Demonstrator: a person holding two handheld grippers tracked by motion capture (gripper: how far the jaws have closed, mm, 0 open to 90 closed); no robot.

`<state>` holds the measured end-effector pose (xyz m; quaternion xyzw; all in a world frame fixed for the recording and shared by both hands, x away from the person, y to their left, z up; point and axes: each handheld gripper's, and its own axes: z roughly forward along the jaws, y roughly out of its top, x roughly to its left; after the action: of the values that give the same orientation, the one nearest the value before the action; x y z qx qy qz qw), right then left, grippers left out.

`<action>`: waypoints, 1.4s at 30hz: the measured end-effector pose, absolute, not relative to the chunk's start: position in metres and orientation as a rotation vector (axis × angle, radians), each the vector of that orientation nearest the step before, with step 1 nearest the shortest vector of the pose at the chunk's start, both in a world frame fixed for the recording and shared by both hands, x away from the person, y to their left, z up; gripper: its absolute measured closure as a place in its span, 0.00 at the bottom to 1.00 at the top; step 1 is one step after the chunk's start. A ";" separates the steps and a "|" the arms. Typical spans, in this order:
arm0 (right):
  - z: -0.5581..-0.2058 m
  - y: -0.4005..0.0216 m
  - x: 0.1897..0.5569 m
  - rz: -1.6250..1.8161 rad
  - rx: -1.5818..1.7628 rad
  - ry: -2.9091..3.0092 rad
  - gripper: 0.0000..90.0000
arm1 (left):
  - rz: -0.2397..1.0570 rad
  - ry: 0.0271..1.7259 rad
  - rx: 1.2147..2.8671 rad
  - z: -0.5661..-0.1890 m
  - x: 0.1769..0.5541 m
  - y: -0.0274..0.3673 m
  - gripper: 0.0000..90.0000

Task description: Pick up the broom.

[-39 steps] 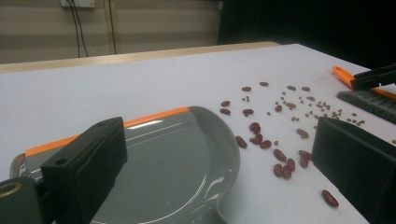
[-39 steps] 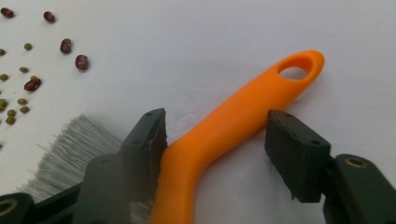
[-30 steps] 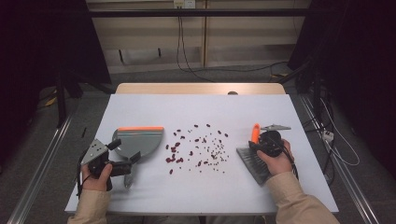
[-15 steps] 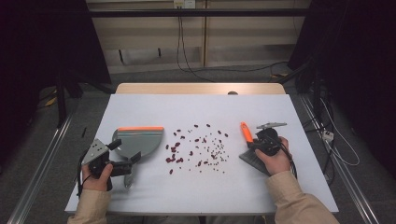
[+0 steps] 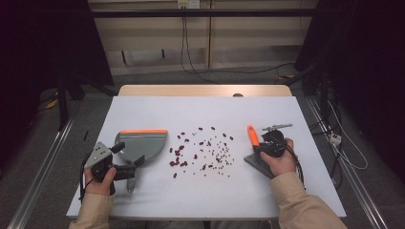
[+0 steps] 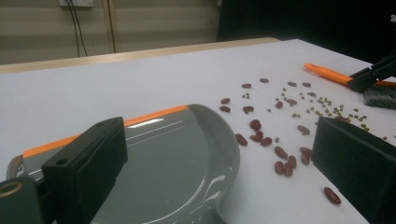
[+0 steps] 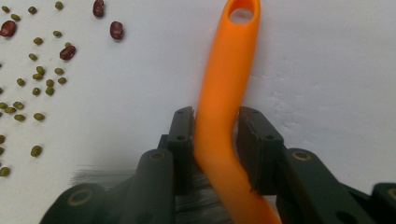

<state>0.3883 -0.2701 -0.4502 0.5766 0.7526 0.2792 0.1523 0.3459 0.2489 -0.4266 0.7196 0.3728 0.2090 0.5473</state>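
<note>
Right gripper (image 7: pixel 215 135) jaws have just been closing onto the brush's orange handle (image 7: pixel 227 70), readying a sweep of the scattered beans (image 5: pixel 200 151) toward the grey dustpan (image 5: pixel 142 144), which sits between the open left gripper (image 6: pixel 219 168) jaws as receiver

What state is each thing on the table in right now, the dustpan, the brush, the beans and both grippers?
Dustpan: flat on the table, empty, between the left jaws.
Brush: lying on the table, orange handle gripped.
Beans: scattered loose between dustpan and brush, unswept.
Left gripper: open, jaws apart around the dustpan's near end.
Right gripper: jaws just closed onto the brush handle.
</note>
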 end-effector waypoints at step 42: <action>-0.401 -0.288 0.359 1.329 1.577 1.948 0.79 | 0.510 0.796 1.710 -0.393 0.340 0.225 0.04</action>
<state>0.3585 -0.2881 -0.4006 0.5493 0.6787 0.4632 0.1518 0.3402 0.2250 -0.3932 0.7253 0.3378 0.2163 0.5595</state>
